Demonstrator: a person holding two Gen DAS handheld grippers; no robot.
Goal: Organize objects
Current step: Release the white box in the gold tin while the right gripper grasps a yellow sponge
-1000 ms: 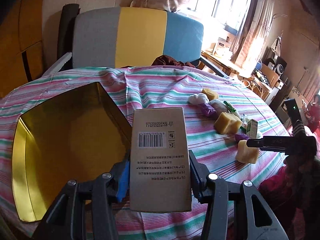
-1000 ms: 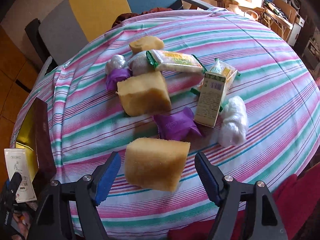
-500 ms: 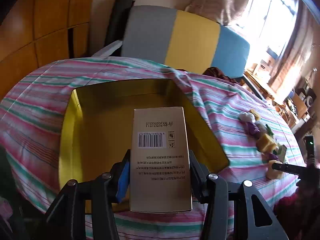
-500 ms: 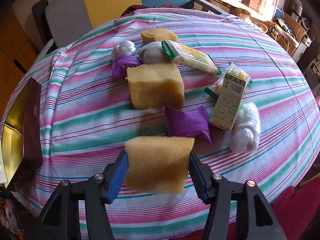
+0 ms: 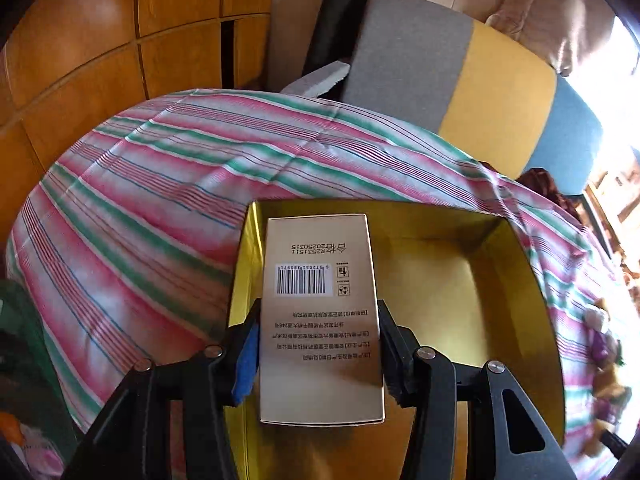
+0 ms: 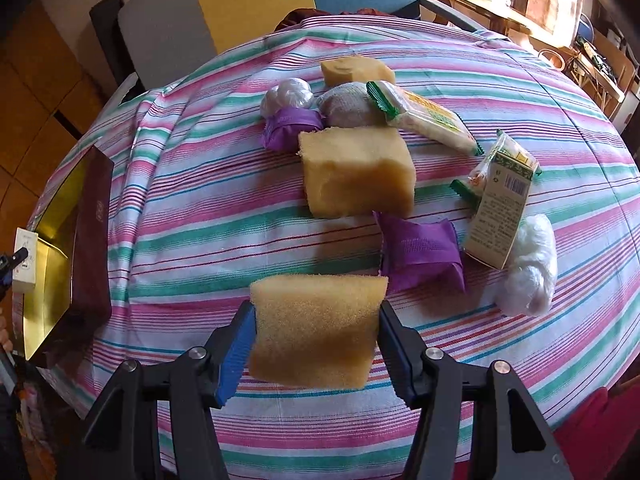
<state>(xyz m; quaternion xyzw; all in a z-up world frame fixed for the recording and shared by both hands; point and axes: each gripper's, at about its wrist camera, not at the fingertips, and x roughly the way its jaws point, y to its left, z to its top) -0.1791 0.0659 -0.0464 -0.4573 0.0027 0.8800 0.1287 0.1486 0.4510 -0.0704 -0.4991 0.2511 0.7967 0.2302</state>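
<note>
your left gripper [image 5: 318, 344] is clamping the tan barcode carton [image 5: 320, 316] over the gold tray [image 5: 516, 300], near its left wall; your right gripper [image 6: 314, 338], jaws just closed in, is squeezing a yellow sponge [image 6: 316, 328] well right of that tray, on the striped cloth [image 6: 192, 200].

Right gripper [image 6: 316, 338]: jaws have just been closing, pads now pressed on both sides of a yellow rectangular foam sponge [image 6: 316, 328]. Beyond it on the striped tablecloth [image 6: 200, 208]: crumpled purple wrapper [image 6: 420, 248], larger yellow sponge block [image 6: 356, 172], small green-topped carton [image 6: 500, 204], white plastic bundle [image 6: 528, 268]. Gold-lined open box [image 6: 60, 248] far left.
</note>
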